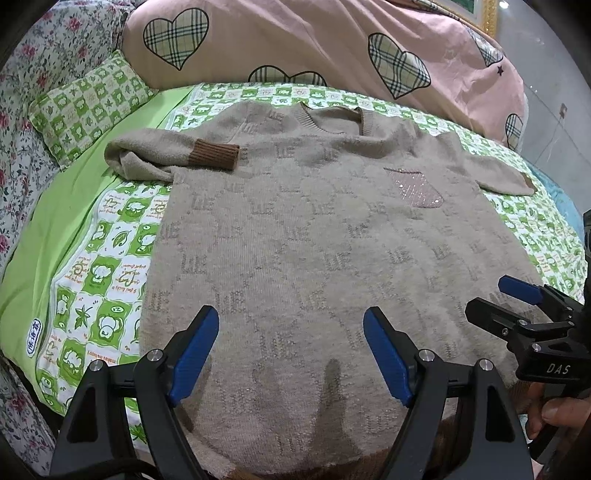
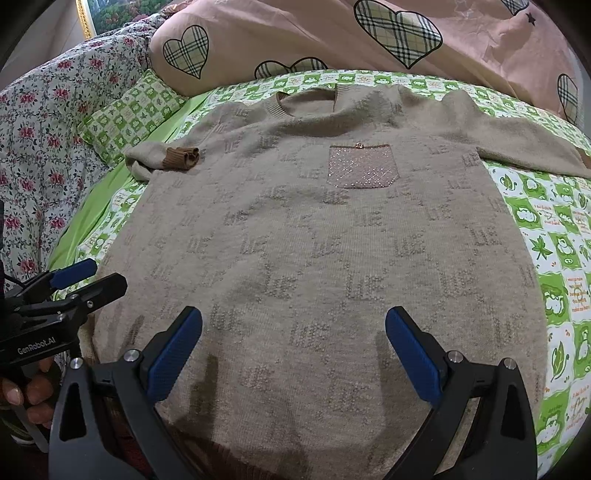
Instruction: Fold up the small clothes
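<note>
Left wrist view: the left gripper (image 1: pixel 291 350) hovers with jaws spread wide, holding nothing, over the lower part of the beige sweater (image 1: pixel 314 240), which lies flat on the green checked sheet (image 1: pixel 103 266). One sleeve (image 1: pixel 166 157) is folded inward. The right gripper (image 1: pixel 517 295) is beside it, also released.

Right wrist view: the right gripper (image 2: pixel 293 350) is spread over the hem. A pink duvet (image 2: pixel 295 33) lies behind the collar.
</note>
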